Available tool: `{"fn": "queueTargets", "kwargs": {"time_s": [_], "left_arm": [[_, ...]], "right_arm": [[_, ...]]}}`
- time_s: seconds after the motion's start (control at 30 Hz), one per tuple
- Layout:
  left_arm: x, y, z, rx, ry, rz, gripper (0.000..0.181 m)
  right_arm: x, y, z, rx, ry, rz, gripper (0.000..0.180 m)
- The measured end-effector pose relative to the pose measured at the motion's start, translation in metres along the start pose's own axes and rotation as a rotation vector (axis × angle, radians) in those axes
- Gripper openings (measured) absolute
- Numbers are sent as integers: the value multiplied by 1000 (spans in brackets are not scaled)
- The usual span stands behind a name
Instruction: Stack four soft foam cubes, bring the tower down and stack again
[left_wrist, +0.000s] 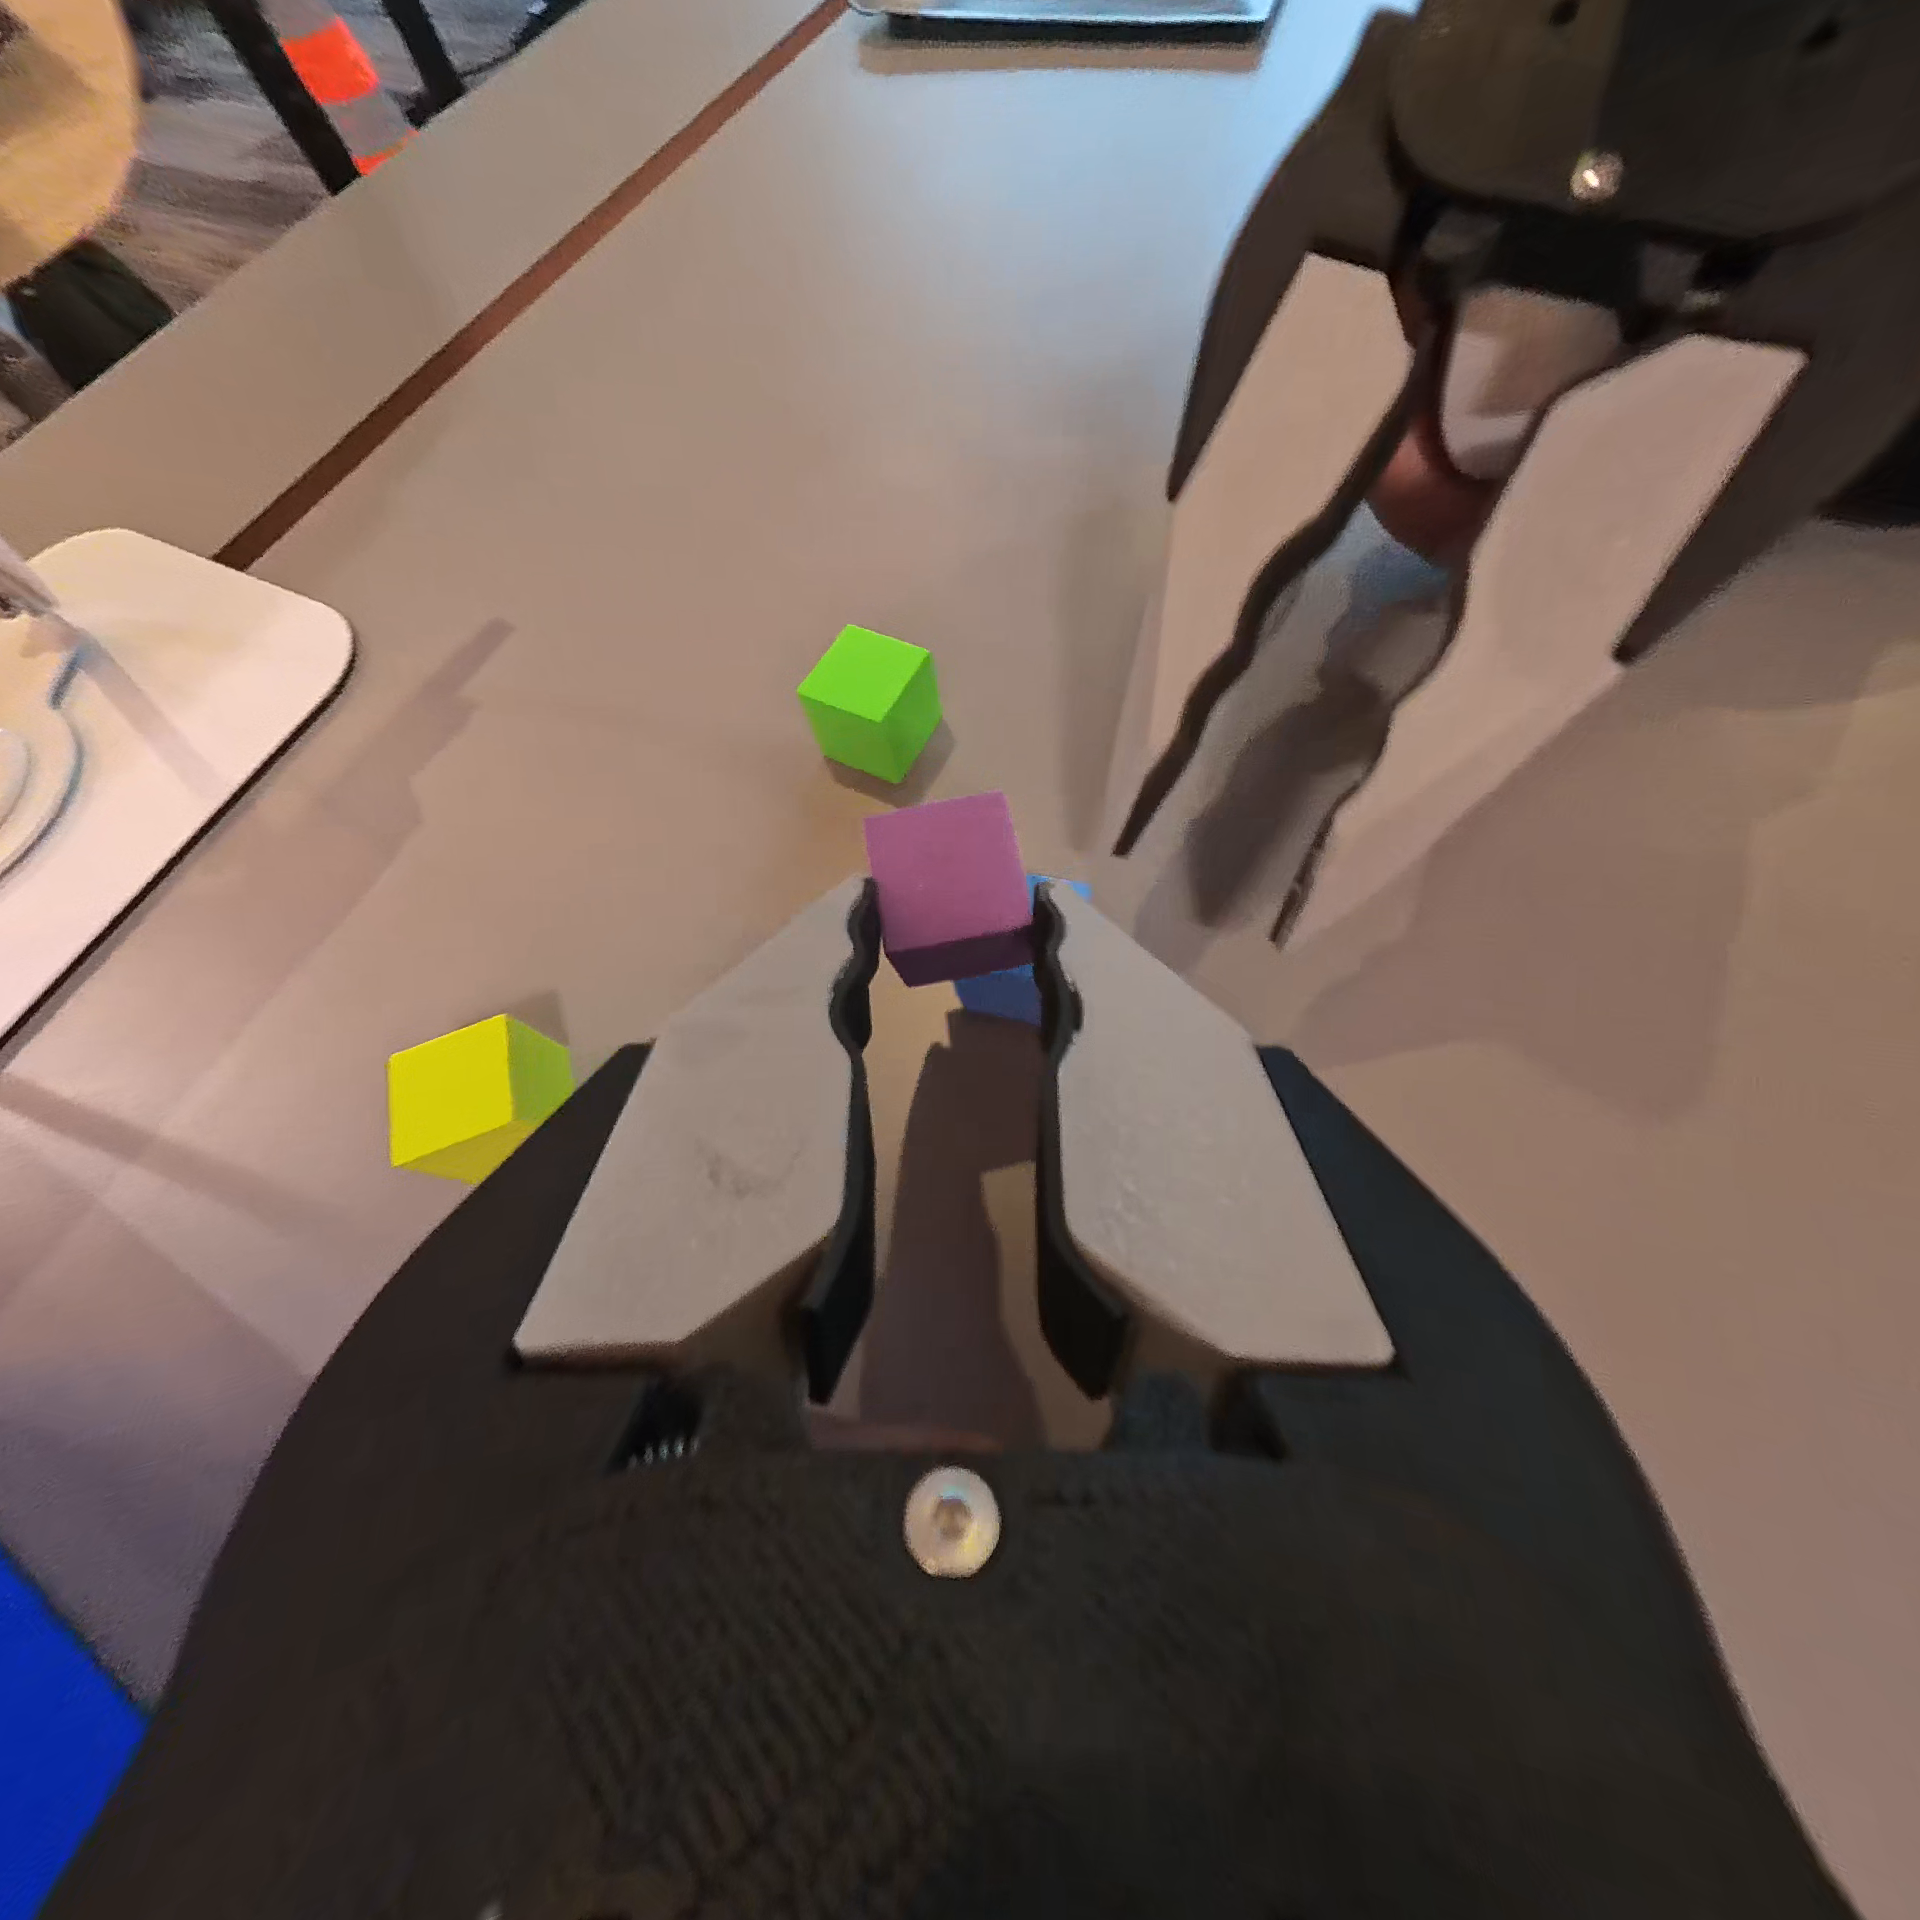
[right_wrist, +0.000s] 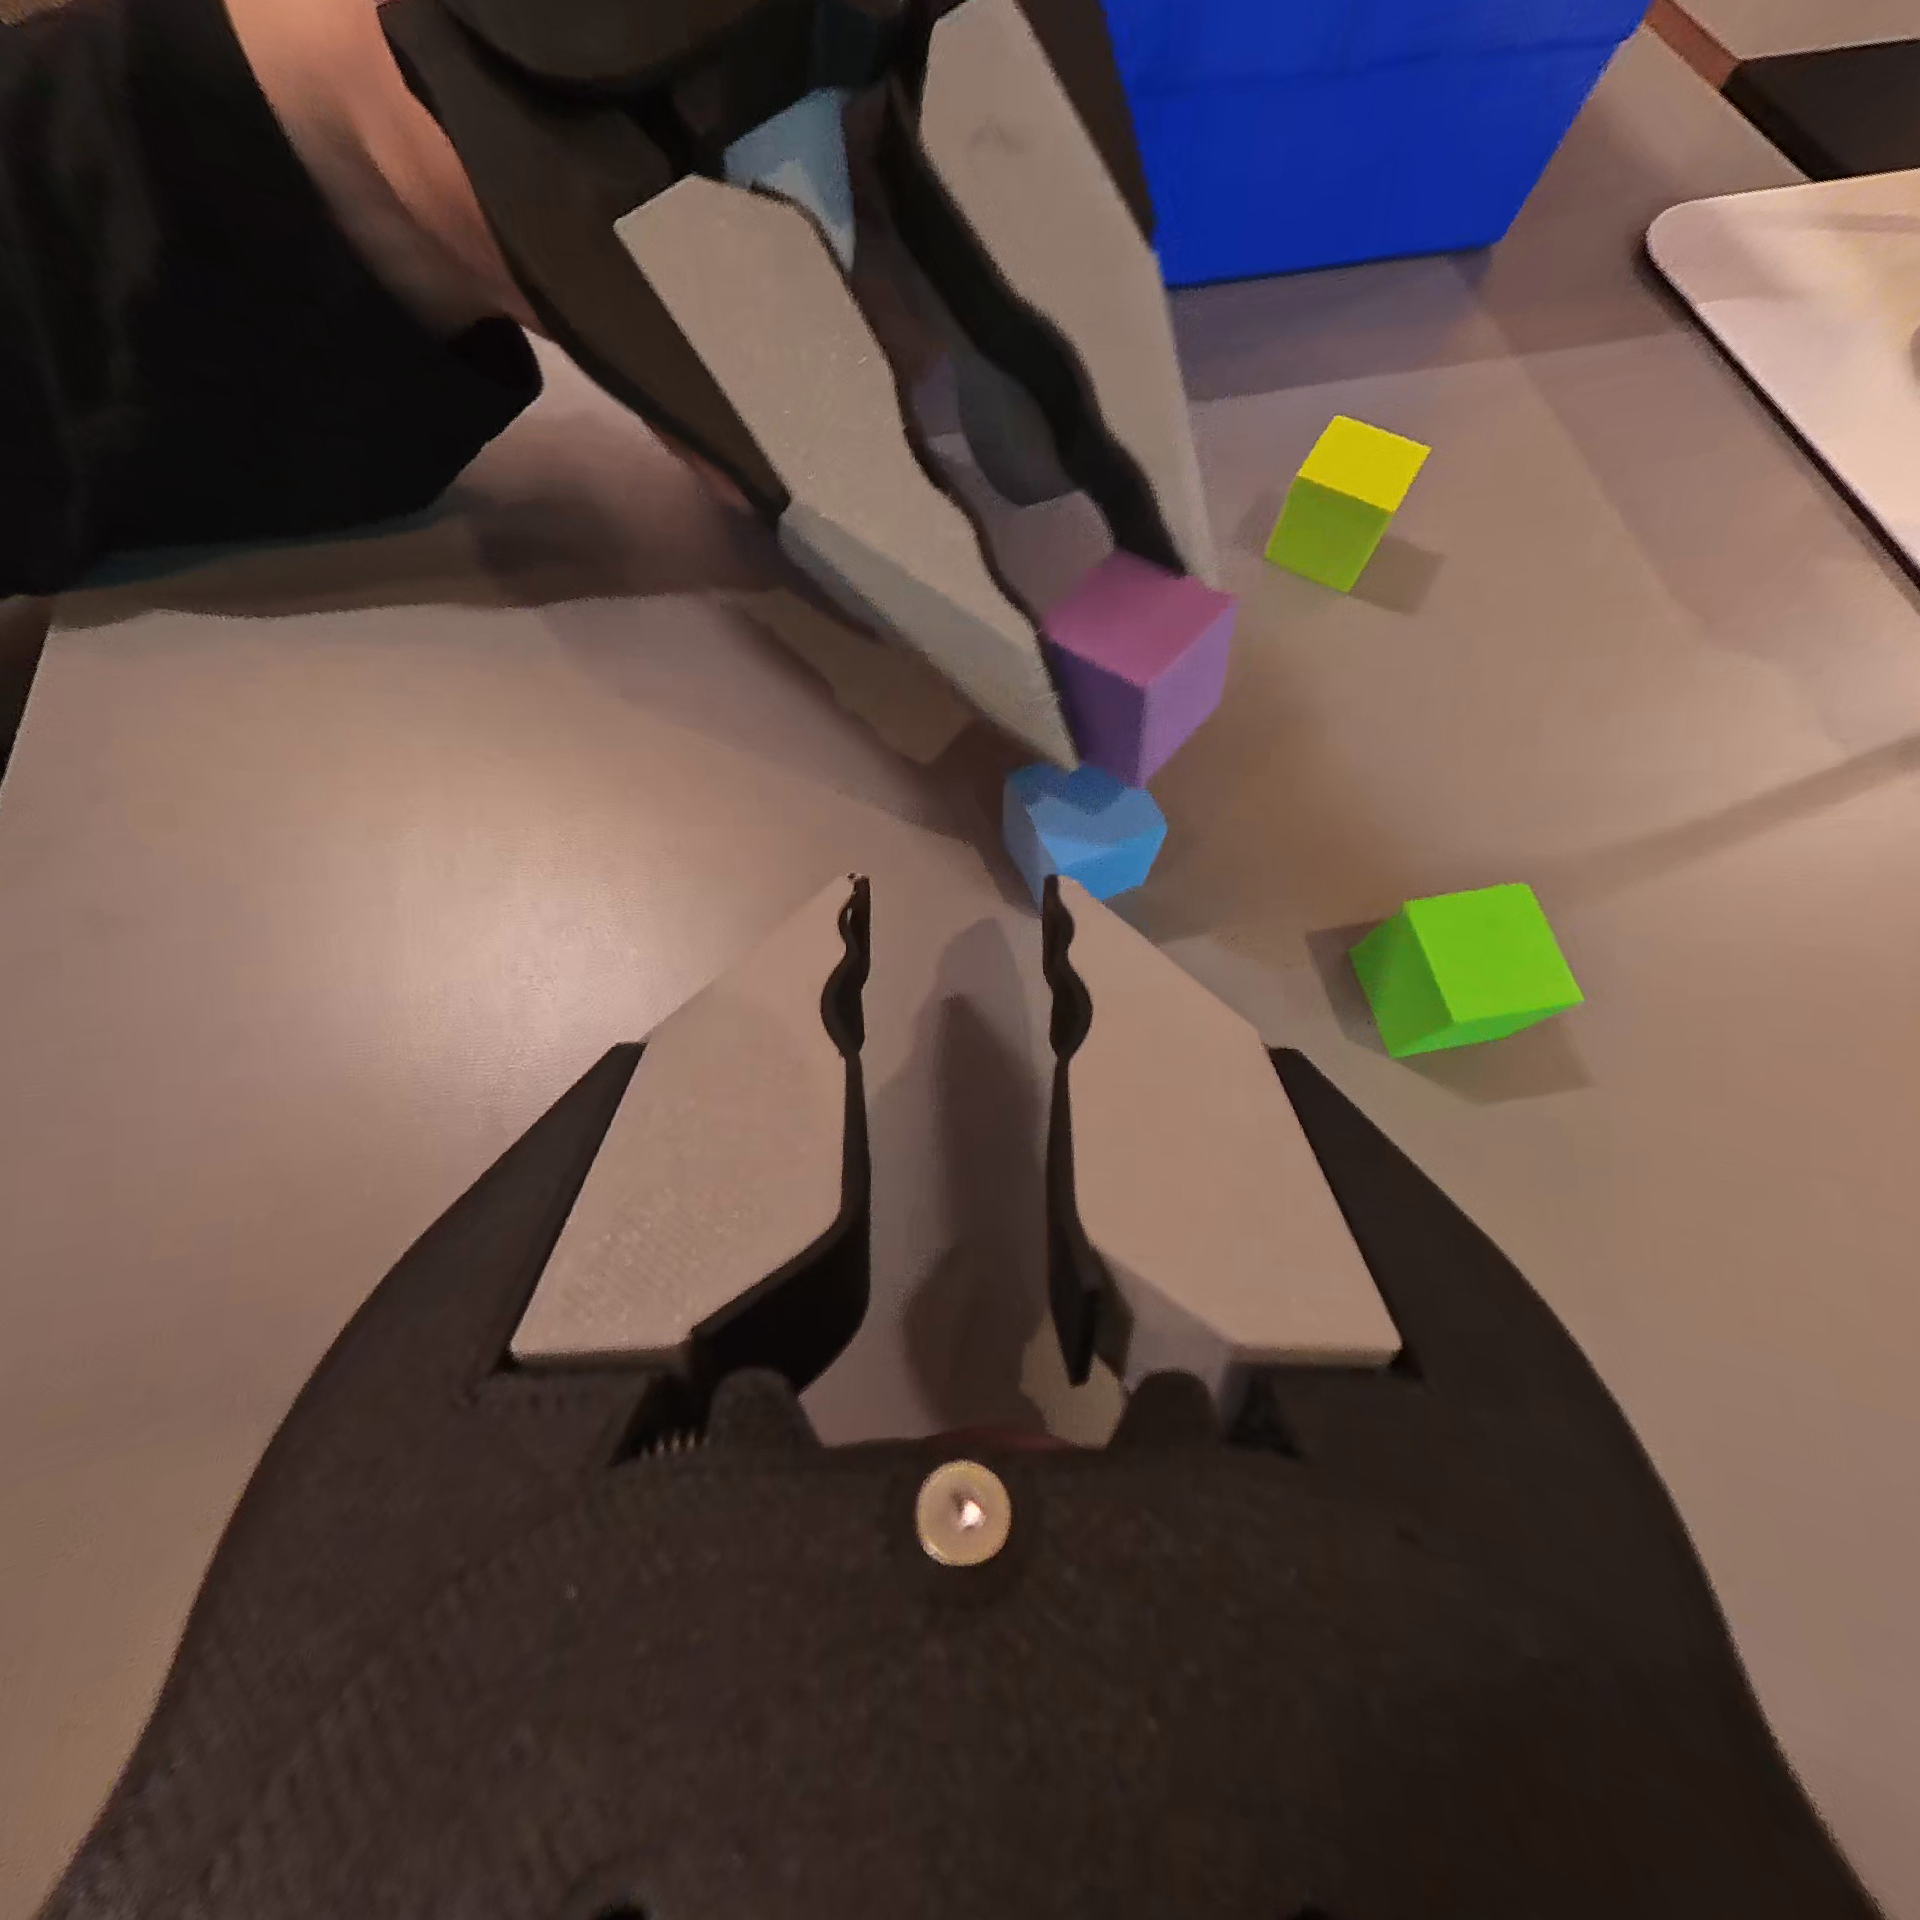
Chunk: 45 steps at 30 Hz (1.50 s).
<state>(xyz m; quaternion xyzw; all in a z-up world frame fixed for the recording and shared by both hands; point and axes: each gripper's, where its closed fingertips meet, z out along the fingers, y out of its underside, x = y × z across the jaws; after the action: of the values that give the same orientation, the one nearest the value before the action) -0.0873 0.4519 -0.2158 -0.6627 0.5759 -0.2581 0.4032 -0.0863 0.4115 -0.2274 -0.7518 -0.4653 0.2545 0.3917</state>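
Left hand-held gripper (left_wrist: 951, 914) clamped on the purple cube (left_wrist: 948, 883), held just above the blue cube (right_wrist: 1083, 829), slightly off to one side and not yet seated. Right hand-held gripper (right_wrist: 954, 896) empty, jaws apart, tips close beside the blue cube without gripping it. Judged step: placing the second block of a stack.

To do it well: square the purple faces to the blue ones before lowering; shift until the footprints overlap fully; descend straight and slowly; stop at first contact rather than pressing, since soft foam likely squashes and springs back, tipping the load. Release by parting the jaws gently and evenly, then lift straight up, clear of the edges. Right tips probably useful as a light stop beside the base, provided no push lands on it.

Blue cube near the middle of the worktop (left_wrist: 727, 416); green cube (left_wrist: 871, 702) beside it, further from the left camera; yellow cube (left_wrist: 473, 1093) apart, towards the pale rounded mat (left_wrist: 187, 665) at the worktop's edge. A large blue box (right_wrist: 1351, 125) beyond.

Cubes matte, sharp-edged, flat-faced, evenly coloured, with a fine foam grain. Worktop smooth, grey-brown, faintly reflective. Finger plates grey and flat, tapering to points, with black wavy inner pads (left_wrist: 854, 987).
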Motion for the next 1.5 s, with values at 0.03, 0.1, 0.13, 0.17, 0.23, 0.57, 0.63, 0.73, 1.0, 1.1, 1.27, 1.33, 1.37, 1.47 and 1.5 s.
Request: {"fn": "queueTargets", "kwargs": {"time_s": [0.03, 0.1, 0.13, 0.17, 0.23, 0.57, 0.63, 0.73, 1.0, 1.1, 1.27, 1.33, 1.37, 1.47, 1.5], "left_arm": [[4, 2, 1, -11, 17, 14, 27], [9, 5, 4, -32, 46, 44, 27], [12, 5, 4, -37, 64, 56, 27], [13, 4, 4, -37, 78, 63, 27], [14, 1, 2, -24, 96, 62, 27], [15, -24, -13, 78, 218, 100, 27], [19, -26, -14, 62, 247, 142, 27], [17, -23, -11, 12, 245, 183, 27], [14, -8, -1, -57, 252, 170, 27], [15, -4, 3, -72, 255, 173, 27], [17, 4, 10, -108, 268, 167, 27], [18, 5, 10, -109, 270, 173, 27], [18, 5, 10, -112, 270, 174, 27], [15, 4, 9, -113, 255, 176, 27], [15, 3, 8, -110, 254, 176, 27]], "right_arm": [[2, 0, -2, 6, 4, 7, 30], [6, -1, -7, 19, 10, 21, 31], [9, -1, -9, 26, 15, 26, 31], [11, -2, -11, 31, 21, 30, 31], [14, -2, -14, 41, 27, 37, 31], [17, 0, -14, 41, 30, 37, 31], [19, 1, -15, 44, 34, 29, 31], [20, 2, -17, 52, 28, 32, 31], [30, 6, -23, 61, 46, 59, 31], [31, 6, -23, 62, 48, 60, 32], [30, 6, -23, 58, 50, 53, 32], [29, 5, -23, 58, 51, 51, 32], [29, 5, -23, 59, 51, 51, 32], [30, 5, -24, 62, 51, 53, 32], [30, 5, -24, 61, 50, 55, 32]]}}
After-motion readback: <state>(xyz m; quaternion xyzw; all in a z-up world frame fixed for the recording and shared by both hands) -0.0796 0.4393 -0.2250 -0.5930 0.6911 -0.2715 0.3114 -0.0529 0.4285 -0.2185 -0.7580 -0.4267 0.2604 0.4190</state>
